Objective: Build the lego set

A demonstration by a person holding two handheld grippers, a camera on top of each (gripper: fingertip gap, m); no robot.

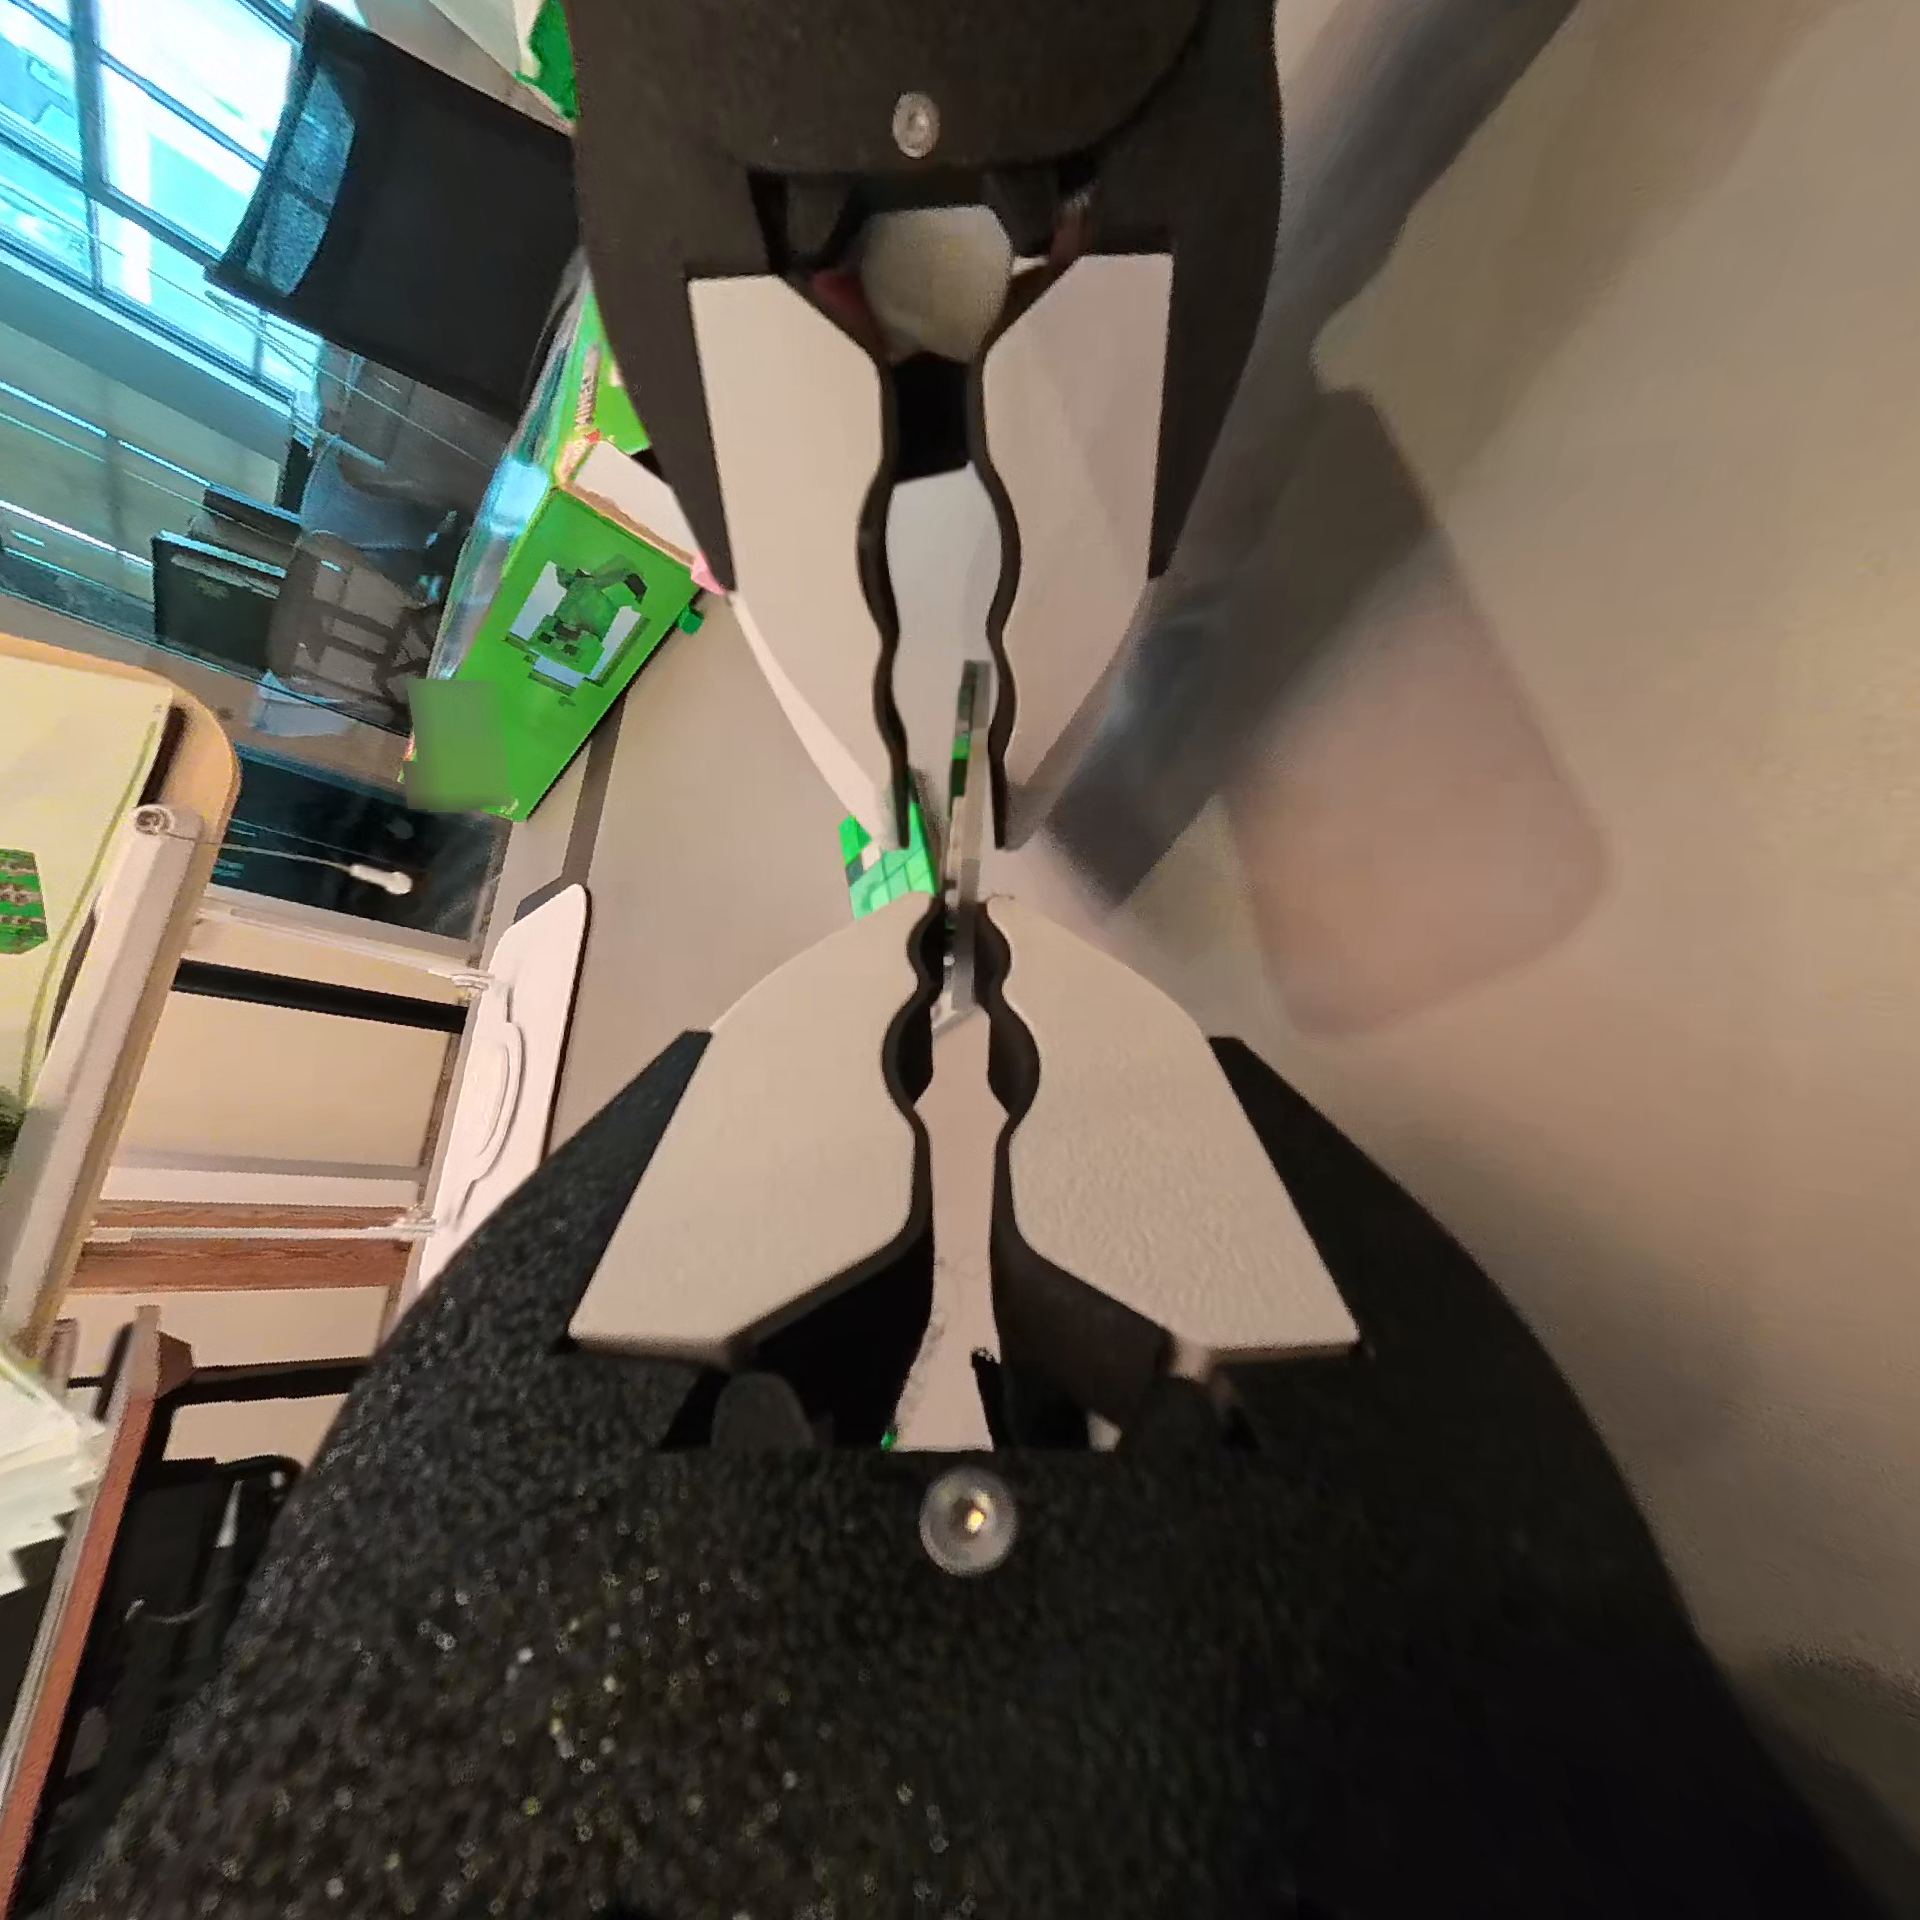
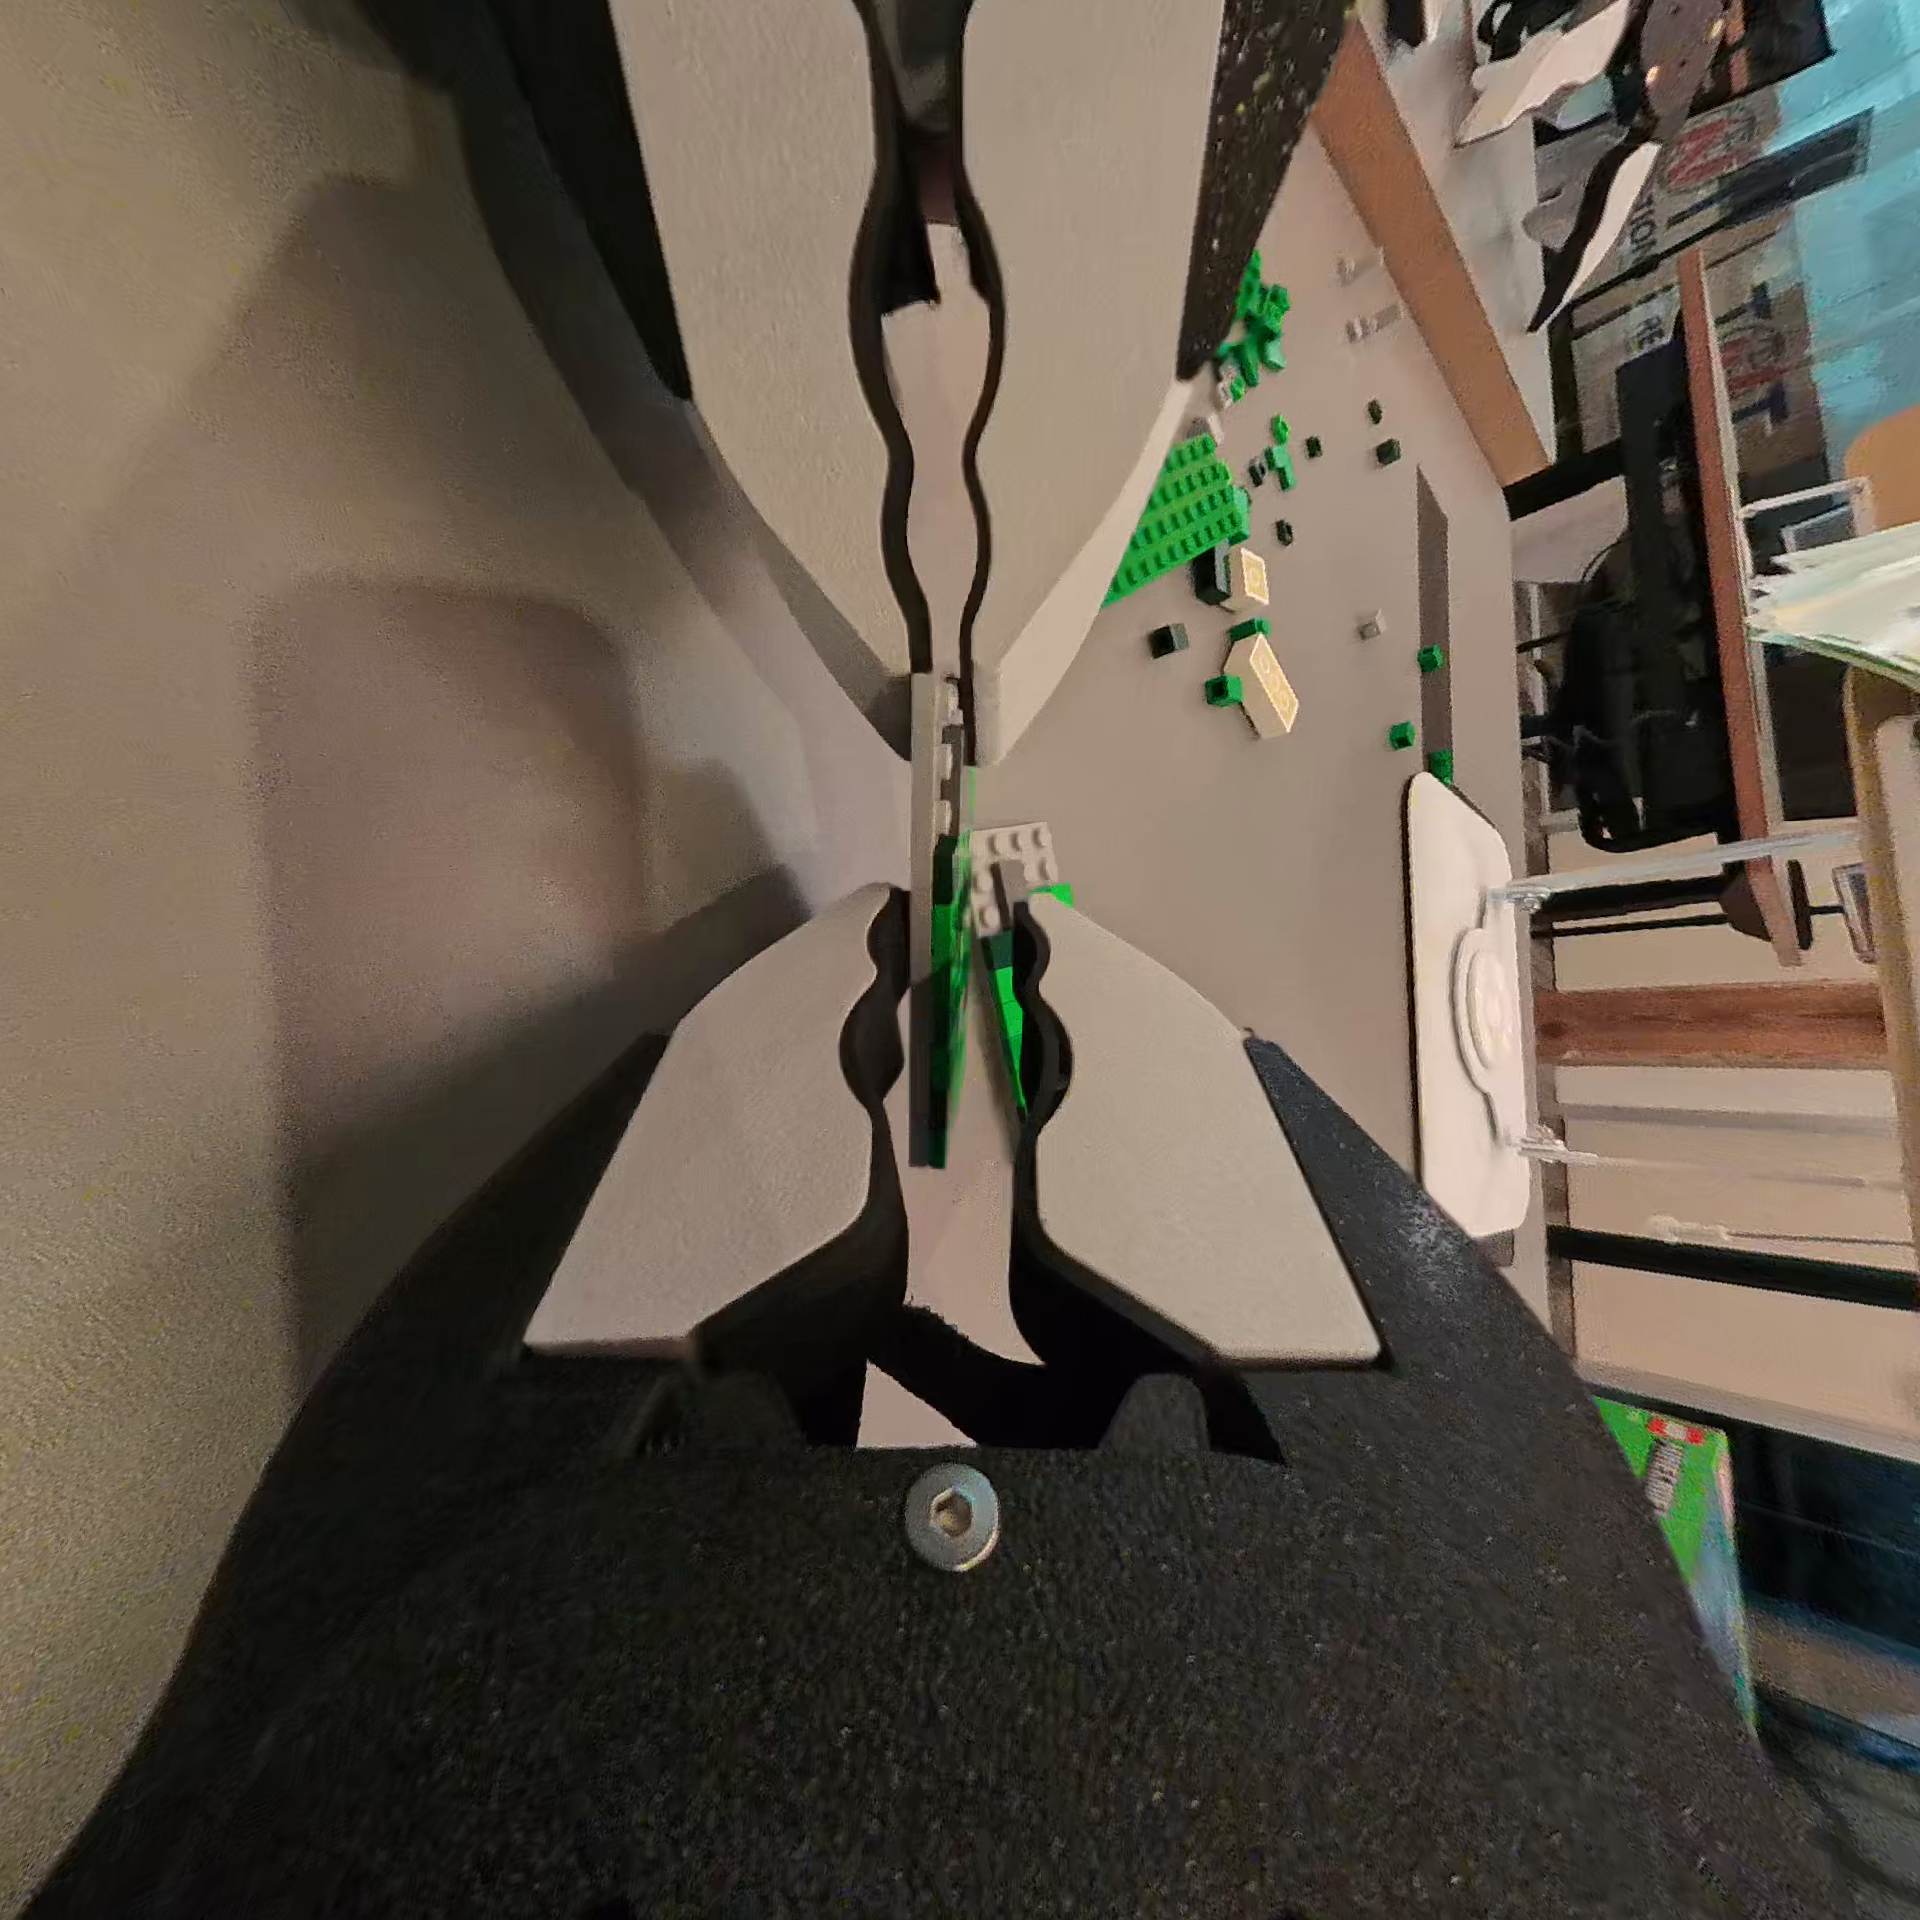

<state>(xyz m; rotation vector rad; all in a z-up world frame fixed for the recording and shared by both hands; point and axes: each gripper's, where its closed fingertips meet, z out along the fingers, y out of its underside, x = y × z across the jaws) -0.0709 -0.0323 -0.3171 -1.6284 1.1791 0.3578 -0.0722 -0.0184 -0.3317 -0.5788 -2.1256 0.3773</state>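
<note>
My left gripper (image 1: 961,914) is shut on one end of a thin grey brick plate (image 1: 967,848), seen edge-on, with green pieces on one face. In the right wrist view the left gripper (image 2: 945,698) comes in from the top and pinches the same plate (image 2: 923,790). My right gripper (image 2: 961,904) faces it tip to tip around the plate's other end. The plate lies against one of the right gripper's pads, with a gap to the other, so it is open. It also shows from above in the left wrist view (image 1: 948,826). Behind the jaws sits a small green block (image 1: 883,873) with a grey studded plate (image 2: 1023,847) on top.
On the grey table (image 2: 1195,831) lie a green baseplate (image 2: 1184,520), two tan bricks (image 2: 1262,675) and several small green bricks. A white pad (image 2: 1465,997) sits at the table edge. A green box (image 1: 551,623) stands at the far side. A blurred shape (image 1: 1403,831) is close by.
</note>
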